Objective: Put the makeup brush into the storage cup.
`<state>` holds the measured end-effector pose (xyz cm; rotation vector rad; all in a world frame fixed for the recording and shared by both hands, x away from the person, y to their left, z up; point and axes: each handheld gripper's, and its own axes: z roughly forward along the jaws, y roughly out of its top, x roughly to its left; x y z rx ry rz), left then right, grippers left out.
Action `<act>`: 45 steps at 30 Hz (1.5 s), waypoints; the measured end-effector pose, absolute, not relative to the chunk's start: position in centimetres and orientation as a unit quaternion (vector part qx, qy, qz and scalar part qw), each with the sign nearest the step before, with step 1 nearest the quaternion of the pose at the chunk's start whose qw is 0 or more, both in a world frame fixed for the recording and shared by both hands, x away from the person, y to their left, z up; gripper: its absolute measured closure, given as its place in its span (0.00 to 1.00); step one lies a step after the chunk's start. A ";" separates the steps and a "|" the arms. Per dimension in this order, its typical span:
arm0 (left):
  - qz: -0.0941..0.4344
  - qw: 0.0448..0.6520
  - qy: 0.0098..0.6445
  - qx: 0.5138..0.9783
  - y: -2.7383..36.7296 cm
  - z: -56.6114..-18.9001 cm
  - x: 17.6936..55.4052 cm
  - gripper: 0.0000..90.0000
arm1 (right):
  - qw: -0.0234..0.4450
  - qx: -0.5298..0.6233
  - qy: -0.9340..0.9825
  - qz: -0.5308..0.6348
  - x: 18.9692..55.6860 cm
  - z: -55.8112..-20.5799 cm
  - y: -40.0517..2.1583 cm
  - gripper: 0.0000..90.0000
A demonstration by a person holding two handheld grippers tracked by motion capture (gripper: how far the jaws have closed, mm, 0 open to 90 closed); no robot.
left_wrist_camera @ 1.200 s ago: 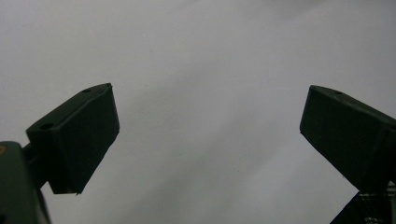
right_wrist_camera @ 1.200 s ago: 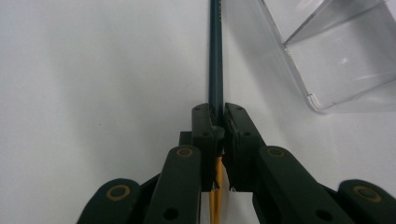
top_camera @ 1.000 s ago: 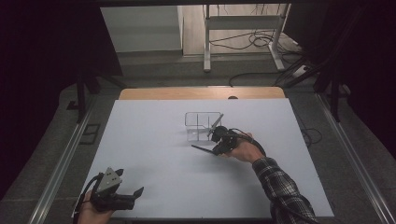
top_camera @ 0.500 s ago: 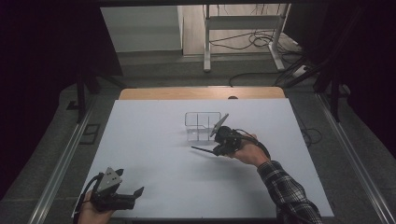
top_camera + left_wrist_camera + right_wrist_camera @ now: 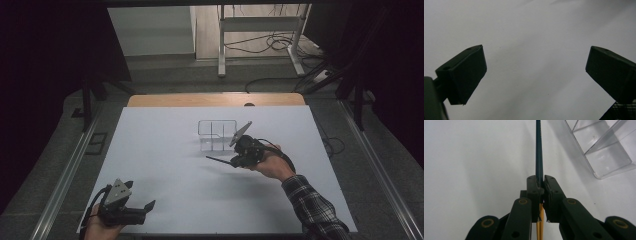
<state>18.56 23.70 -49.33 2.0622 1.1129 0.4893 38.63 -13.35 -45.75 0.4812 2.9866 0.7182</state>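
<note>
My right gripper (image 5: pixel 234 161) (image 5: pixel 539 181) is shut on a thin pencil (image 5: pixel 219 160) (image 5: pixel 539 150) with a dark blue shaft and a yellow rear end. The pencil sticks out to the left, just above the white table. A clear plastic organiser (image 5: pixel 217 134) (image 5: pixel 604 152) with several compartments stands just behind and beside that gripper. The organiser looks empty. At the near left corner my left gripper (image 5: pixel 147 207) (image 5: pixel 536 72) rests low over the table. Its jaws are wide apart with nothing between them.
The white tabletop (image 5: pixel 165 165) ends at a wooden strip (image 5: pixel 215 100) at the far side. Metal rails (image 5: pixel 65 170) run along both sides. A stand with cables (image 5: pixel 260 40) is on the floor beyond.
The right hand has lifted a little with the pencil in its gripper, and its grey top plate now shows above the organiser. The left gripper has stayed put.
</note>
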 end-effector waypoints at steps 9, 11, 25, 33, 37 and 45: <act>0.190 0.370 0.421 0.806 23.3 -49.1 18.6 0.04 | 0.015 0.154 0.958 0.242 37.9 -44.9 -14.3 0.92; 0.190 0.369 0.416 0.809 23.1 -49.0 18.7 0.04 | 0.016 0.150 0.958 0.243 37.7 -44.7 -14.5 0.92; 0.211 0.354 0.371 0.832 21.6 -48.0 19.1 0.13 | 0.016 0.132 0.959 0.251 35.5 -43.1 -15.4 0.92; 0.212 0.357 0.328 0.849 20.3 -47.3 19.7 0.16 | 0.012 0.119 0.959 0.256 34.3 -42.8 -15.3 0.92; 0.211 0.355 0.304 0.859 19.3 -47.2 20.1 0.18 | 0.010 0.113 0.959 0.258 33.8 -42.7 -15.3 0.92; 0.215 0.346 0.258 0.876 17.1 -46.9 21.3 0.23 | 0.002 0.101 0.959 0.263 32.8 -42.4 -15.0 0.92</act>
